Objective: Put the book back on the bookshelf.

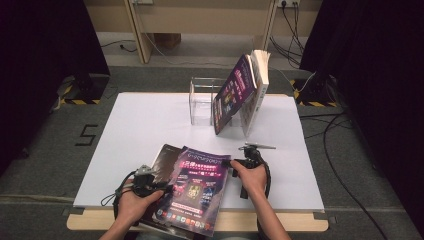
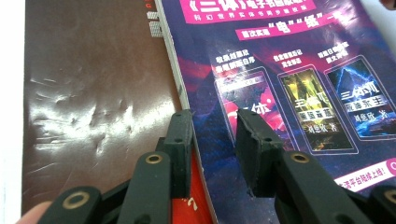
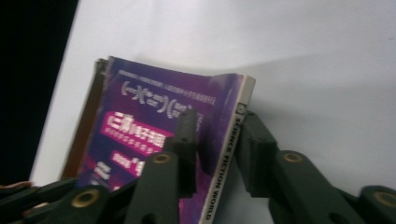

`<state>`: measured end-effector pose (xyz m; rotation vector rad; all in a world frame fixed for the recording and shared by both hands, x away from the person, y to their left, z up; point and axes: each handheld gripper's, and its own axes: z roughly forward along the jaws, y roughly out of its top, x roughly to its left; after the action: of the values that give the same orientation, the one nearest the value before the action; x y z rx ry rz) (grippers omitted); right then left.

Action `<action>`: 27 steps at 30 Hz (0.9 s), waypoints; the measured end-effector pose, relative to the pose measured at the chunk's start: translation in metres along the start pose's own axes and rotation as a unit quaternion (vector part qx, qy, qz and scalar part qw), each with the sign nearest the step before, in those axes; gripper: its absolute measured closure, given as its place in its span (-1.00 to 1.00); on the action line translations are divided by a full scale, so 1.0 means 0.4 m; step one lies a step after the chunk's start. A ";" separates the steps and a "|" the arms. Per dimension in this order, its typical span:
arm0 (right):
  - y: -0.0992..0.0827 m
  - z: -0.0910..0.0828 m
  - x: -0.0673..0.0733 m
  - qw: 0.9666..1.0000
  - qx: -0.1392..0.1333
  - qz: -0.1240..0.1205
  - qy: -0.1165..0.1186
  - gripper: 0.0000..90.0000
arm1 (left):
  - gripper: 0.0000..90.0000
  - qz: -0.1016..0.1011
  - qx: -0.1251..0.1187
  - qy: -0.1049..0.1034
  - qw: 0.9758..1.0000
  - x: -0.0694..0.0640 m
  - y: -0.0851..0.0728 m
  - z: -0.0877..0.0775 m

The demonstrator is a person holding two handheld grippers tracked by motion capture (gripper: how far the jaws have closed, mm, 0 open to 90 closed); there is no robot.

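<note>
A purple magazine [image 1: 197,192] lies on top of a dark brown one [image 1: 165,160] at the front edge of the white table top [image 1: 135,130]. My left gripper [image 1: 162,189] is shut on the purple magazine's left edge. In the left gripper view the purple cover [image 2: 289,70] runs between the jaws of the left gripper [image 2: 212,135], with the brown cover [image 2: 93,93] beside it. My right gripper [image 1: 231,165] holds the upper right corner. In the right gripper view the spine of the magazine [image 3: 140,107] sits clamped in the right gripper [image 3: 217,135], and the cover bends upward.
A clear acrylic stand [image 1: 202,100] sits at the back middle of the table. Another purple magazine [image 1: 234,92] and a white book [image 1: 257,90] lean against it. Black curtains hang on both sides, and cables lie on the floor at the right.
</note>
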<state>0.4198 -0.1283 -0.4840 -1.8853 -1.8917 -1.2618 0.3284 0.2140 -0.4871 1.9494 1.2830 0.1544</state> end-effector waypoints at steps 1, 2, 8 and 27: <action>0.002 -0.001 0.006 1.000 0.001 -0.002 0.003 0.70 | 0.48 0.000 0.000 0.000 1.000 0.001 0.000 0.000; 0.004 -0.002 0.013 1.000 0.003 -0.005 0.001 0.72 | 0.48 0.001 0.000 0.001 1.000 0.002 0.000 -0.001; 0.014 -0.017 0.038 1.000 -0.011 -0.002 0.027 0.80 | 0.47 -0.008 0.000 -0.010 1.000 0.010 0.001 -0.003; 0.036 -0.116 0.146 0.987 -0.129 -0.093 0.032 0.85 | 0.32 -0.015 -0.032 -0.026 0.999 0.013 0.012 -0.018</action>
<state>0.4030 -0.1186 -0.4106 -1.7885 -1.9903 -1.6783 0.3308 0.2213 -0.4807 1.8661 1.2587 0.1279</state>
